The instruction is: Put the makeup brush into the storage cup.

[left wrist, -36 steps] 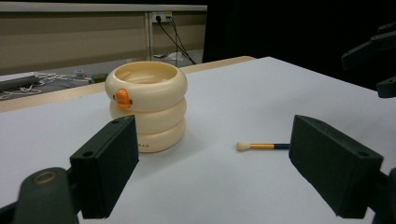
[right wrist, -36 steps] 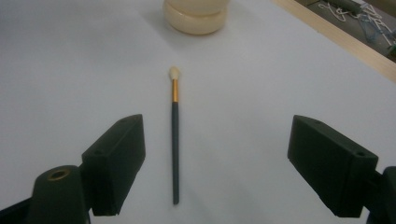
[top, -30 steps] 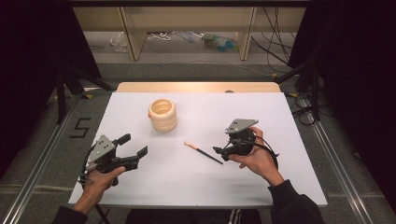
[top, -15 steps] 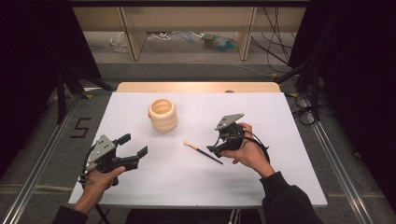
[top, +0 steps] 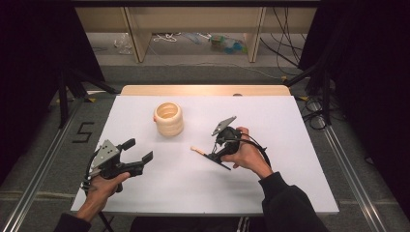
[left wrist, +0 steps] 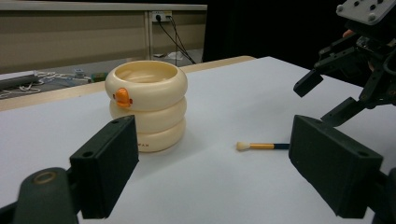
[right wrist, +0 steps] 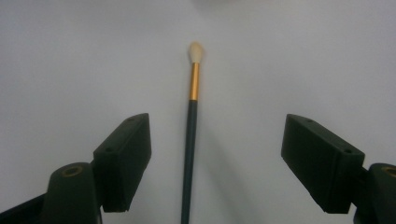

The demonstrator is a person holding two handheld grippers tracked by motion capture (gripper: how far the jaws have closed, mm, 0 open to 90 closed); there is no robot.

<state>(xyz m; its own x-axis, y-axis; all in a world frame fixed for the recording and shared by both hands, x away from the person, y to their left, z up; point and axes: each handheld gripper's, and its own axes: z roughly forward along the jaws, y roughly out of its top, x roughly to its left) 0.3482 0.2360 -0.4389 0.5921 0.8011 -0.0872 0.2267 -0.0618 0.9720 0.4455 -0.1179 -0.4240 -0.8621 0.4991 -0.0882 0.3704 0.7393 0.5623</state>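
A thin brush point(right wrist: 191, 135) with a dark handle, gold band and cream tip lies flat on the white table point(top: 290, 125). My right gripper point(right wrist: 215, 140) is open and tilted down over it, one jaw on each side of the handle without touching. In the high view the brush point(top: 198, 151) points left from under the right gripper point(top: 216, 155). A cream ringed cup point(top: 168, 118) with a small orange duck bill point(left wrist: 122, 97) stands upright behind the brush tip. My left gripper point(top: 140, 150) is held open and empty at the front left, facing the cup point(left wrist: 146, 109) and the brush point(left wrist: 261, 146).
A wooden strip point(top: 203, 90) runs along the table's far edge. Beyond it are shelf legs, cables and small items on the floor point(top: 222, 43). Metal rails point(top: 353, 169) flank the table. The right gripper point(left wrist: 336, 88) hangs at the right of the left gripper view.
My right gripper has moved left and tipped down over the brush handle. The left gripper, cup and brush have stayed where they were.
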